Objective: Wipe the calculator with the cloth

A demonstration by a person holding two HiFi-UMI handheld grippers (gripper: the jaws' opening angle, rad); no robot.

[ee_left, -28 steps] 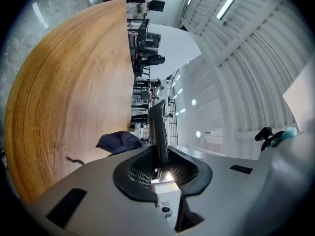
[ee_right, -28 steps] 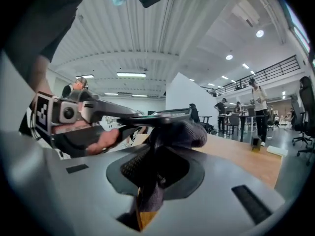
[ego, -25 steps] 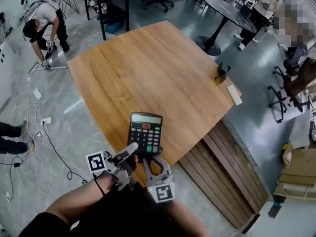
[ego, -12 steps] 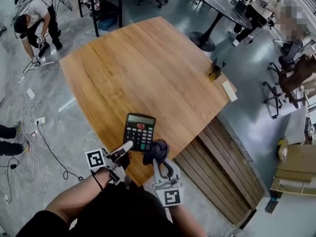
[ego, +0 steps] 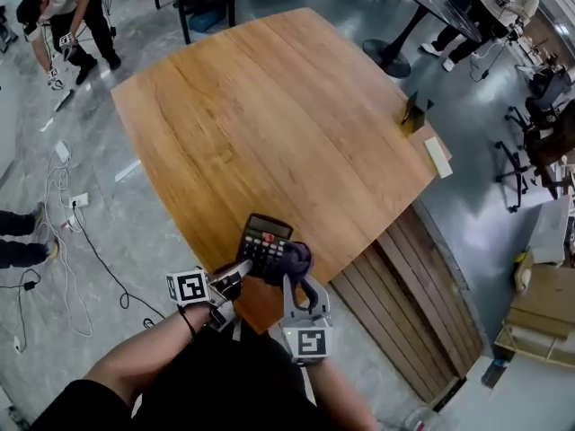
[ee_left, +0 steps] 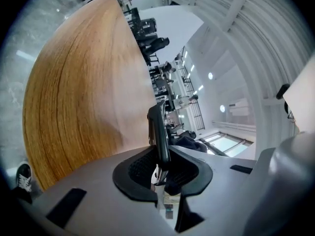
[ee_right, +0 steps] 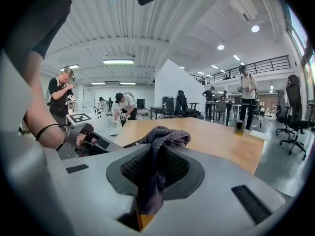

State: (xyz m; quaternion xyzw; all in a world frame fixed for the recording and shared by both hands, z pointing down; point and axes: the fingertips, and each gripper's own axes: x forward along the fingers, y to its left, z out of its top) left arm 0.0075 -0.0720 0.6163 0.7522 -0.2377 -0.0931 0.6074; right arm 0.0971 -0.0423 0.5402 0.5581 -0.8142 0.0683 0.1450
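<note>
- Black rectangular pocket calculator (ego: 267, 241): grey display strip along its far end, one red key just under it, rows of small pale and dark keys below. It faces up and sits slightly askew to the tabletop's edges.
- Position: over the near corner of the wooden tabletop (ego: 269, 106), close to the near edge. Whether it touches the wood cannot be told.
- Left tool (ego: 241, 270) pinches the calculator at its near-left edge. In the left gripper view the calculator shows edge-on as a thin dark slab clamped between the two pads.
- Bunched dark purple-grey cloth (ego: 295, 259) lies against the calculator's near-right keys.
- Right tool (ego: 299, 281) is clamped on the cloth. In the right gripper view the wad stands up out of the jaws and a tail hangs down between the pads.
</note>
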